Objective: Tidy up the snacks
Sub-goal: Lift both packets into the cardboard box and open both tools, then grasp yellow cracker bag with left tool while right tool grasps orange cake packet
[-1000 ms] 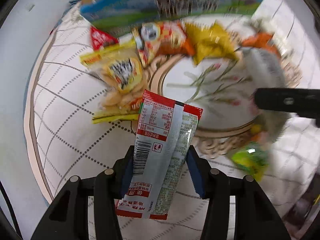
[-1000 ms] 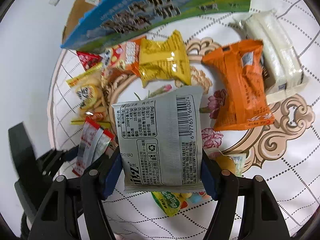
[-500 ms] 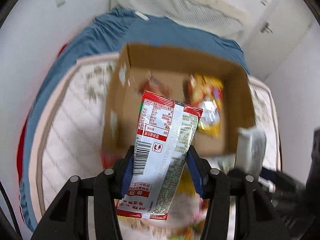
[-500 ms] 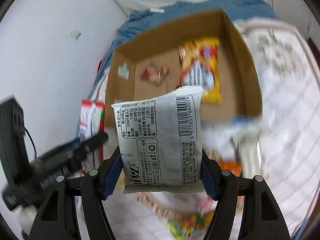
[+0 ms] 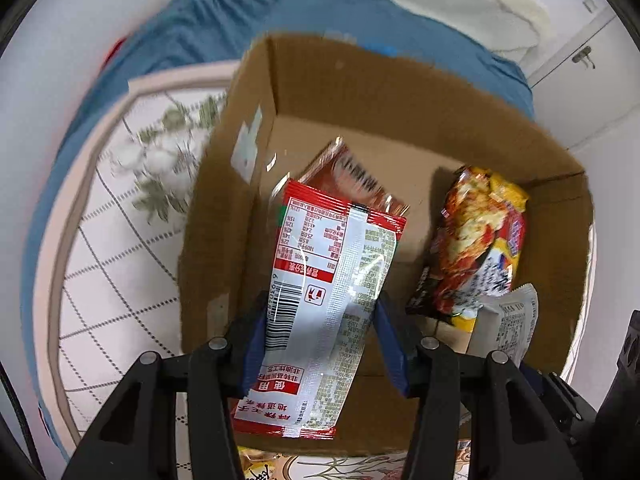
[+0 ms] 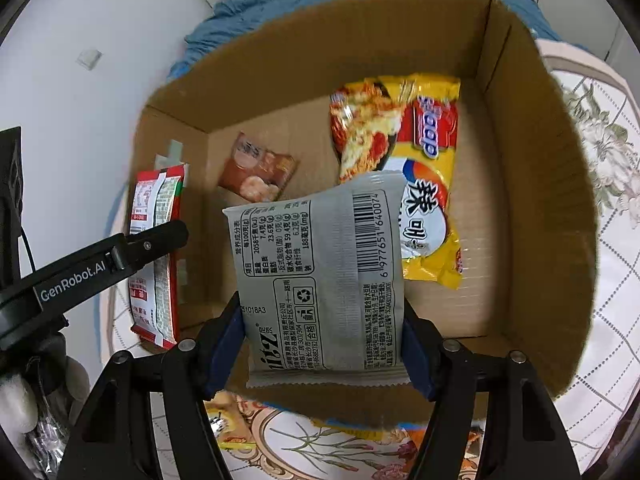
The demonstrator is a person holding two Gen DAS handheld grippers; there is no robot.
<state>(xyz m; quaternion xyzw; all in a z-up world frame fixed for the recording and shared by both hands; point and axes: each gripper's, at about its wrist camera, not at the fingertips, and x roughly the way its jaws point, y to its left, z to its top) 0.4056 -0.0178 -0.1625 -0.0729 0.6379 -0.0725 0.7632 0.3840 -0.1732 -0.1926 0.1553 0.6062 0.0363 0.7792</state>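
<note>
Box: open cardboard box [image 6: 520, 184] on a patterned cloth [image 5: 120, 240]; it fills the middle of both views.
Left hand-held gripper [image 5: 320, 332]: closed on a red-and-white sachet [image 5: 324, 292], which stands upright between the blue pads, above the box's near-left part.
Right hand-held gripper [image 6: 324, 344]: clamped on a grey packet [image 6: 320, 280], barcode side to the camera, above the box's near edge.
Already in box: yellow noodle pack [image 6: 404, 168] on the floor at 1 o'clock in the right wrist view; small brown snack pack [image 6: 256, 174] at 11 o'clock.
Step in hand: by my judgement, dropping both packets into the box.
Doing it well: carry each packet past the near wall and lower it before opening; aim for bare cardboard, the sachet to the left and the grey packet in the near middle, so nothing piles up or catches on the rim.
Left view only: sachet's full printed face; grey packet's top corner at 4 o'clock.
Right view only: noodle pack's full front; left hand-held gripper side-on at 9 o'clock; loose snacks [image 6: 240, 440] outside the box at 6 o'clock.
</note>
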